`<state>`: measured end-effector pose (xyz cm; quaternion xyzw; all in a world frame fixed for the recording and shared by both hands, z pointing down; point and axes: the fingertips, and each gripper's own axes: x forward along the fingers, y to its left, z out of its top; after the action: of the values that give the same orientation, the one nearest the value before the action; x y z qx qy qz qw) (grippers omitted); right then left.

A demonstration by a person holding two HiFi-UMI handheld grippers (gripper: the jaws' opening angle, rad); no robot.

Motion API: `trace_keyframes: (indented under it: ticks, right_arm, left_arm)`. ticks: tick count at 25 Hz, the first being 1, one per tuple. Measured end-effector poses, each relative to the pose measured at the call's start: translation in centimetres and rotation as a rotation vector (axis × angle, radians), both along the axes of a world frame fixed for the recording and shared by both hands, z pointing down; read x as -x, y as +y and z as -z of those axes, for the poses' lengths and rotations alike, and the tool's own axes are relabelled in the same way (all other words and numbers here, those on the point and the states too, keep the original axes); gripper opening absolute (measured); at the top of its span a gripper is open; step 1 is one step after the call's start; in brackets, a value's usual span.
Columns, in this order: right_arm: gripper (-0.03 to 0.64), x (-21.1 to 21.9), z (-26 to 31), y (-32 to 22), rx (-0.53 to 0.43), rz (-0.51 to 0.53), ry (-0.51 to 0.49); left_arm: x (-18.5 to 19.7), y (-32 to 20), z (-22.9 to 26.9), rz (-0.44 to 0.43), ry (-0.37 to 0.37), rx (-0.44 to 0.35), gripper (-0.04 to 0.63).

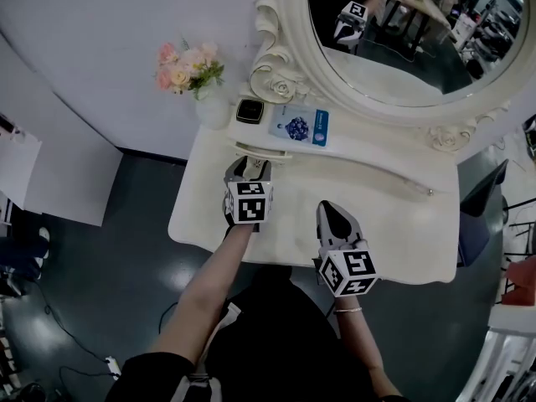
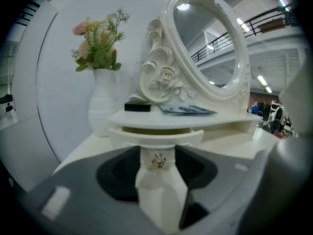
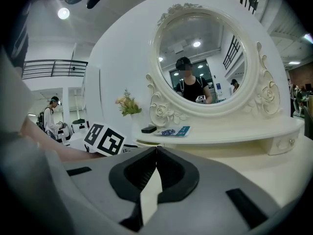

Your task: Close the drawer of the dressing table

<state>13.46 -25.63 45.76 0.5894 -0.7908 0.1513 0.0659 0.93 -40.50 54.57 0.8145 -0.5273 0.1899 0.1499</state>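
Drawer [image 2: 155, 136] ajar; left tongs [image 2: 157, 150] slightly parted around its knob [image 2: 157, 161]; right tongs [image 3: 156, 150] clenched, empty.

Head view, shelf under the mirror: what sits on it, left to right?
vase of flowers → black box → blue booklet

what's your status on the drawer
Left gripper open, knob between its jaws. Right gripper shut, empty. Drawer partly out. Nothing seen blocking it.
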Motion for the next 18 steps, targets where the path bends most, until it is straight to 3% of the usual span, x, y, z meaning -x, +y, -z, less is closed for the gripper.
trace_keyframes:
  ticks: [18]
  right_arm:
    - [0.005, -0.9, 0.4, 0.5, -0.011, -0.017, 0.006]
  left_arm:
    - [-1.7, -2.9, -0.7, 0.001, -0.032, 0.027, 0.241]
